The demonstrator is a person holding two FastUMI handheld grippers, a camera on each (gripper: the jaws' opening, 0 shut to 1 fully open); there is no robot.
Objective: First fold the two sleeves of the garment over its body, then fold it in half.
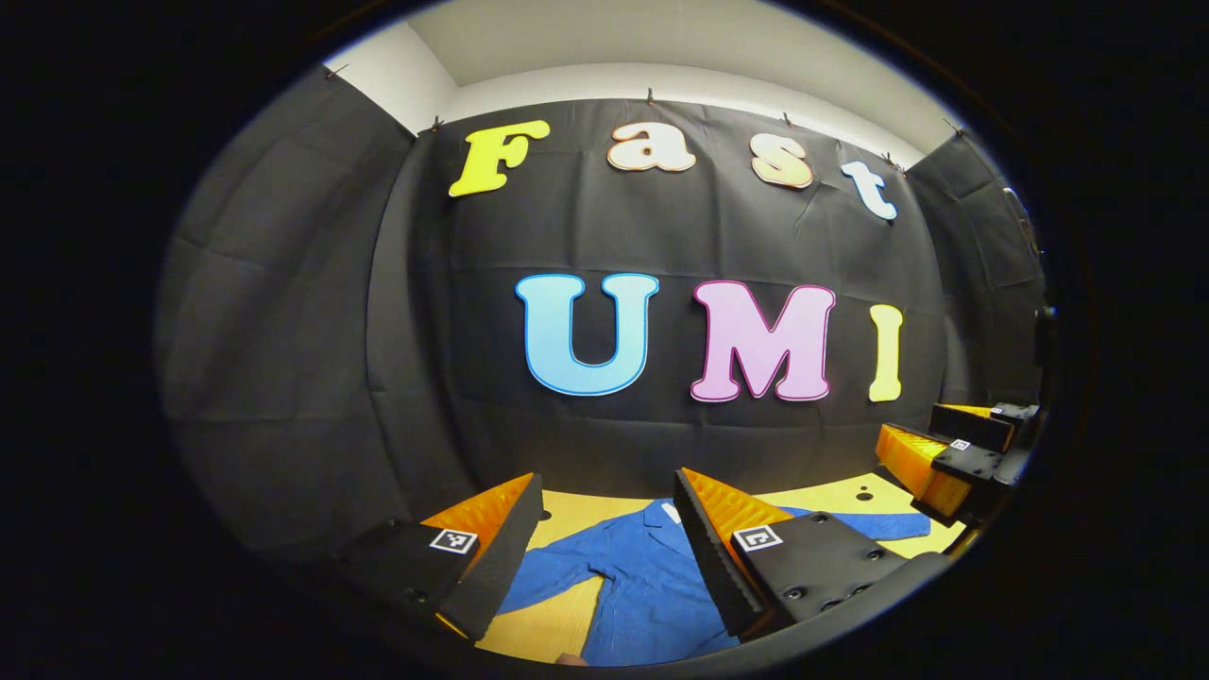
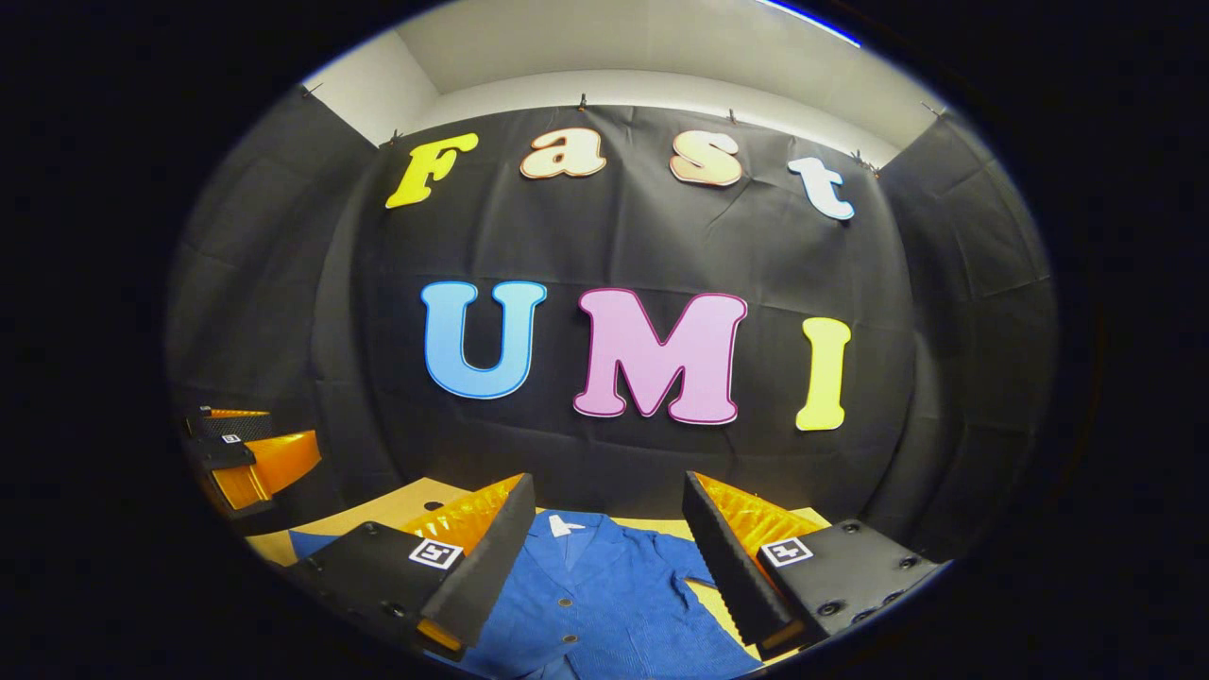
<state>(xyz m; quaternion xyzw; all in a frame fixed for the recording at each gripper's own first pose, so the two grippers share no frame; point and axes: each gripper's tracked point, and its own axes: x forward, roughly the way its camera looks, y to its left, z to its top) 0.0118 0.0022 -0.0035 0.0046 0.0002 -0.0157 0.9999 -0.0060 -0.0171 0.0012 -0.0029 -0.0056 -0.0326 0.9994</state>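
In the left gripper view I see my left gripper (image 1: 604, 529) raised above the table (image 1: 557, 628), its two fingers spread wide apart with nothing between them; below and beyond the gap lies the blue shirt (image 1: 642, 586), spread flat on the yellow table top; one sleeve (image 1: 553, 576) runs out toward the left of this view, and the other sleeve (image 1: 883, 524) stretches to the right behind the right-hand finger; the collar (image 1: 666, 515) points toward the black cloth wall (image 1: 604, 236); at the right edge of this view I see my right gripper (image 1: 945, 458), held above the table near the end of that sleeve, apart from the cloth as far as I can tell. In the right gripper view the right gripper (image 2: 609, 538) is likewise parted wide and holds nothing; the shirt (image 2: 604, 604) lies under the gap, front side up, with a row of buttons (image 2: 565, 602) down its middle and the collar (image 2: 567, 526) at the far end; a strip of the table (image 2: 397, 510) shows beyond the left-hand finger; at the left edge of this view I see the left gripper (image 2: 250, 453), above the table; neither gripper touches the shirt.
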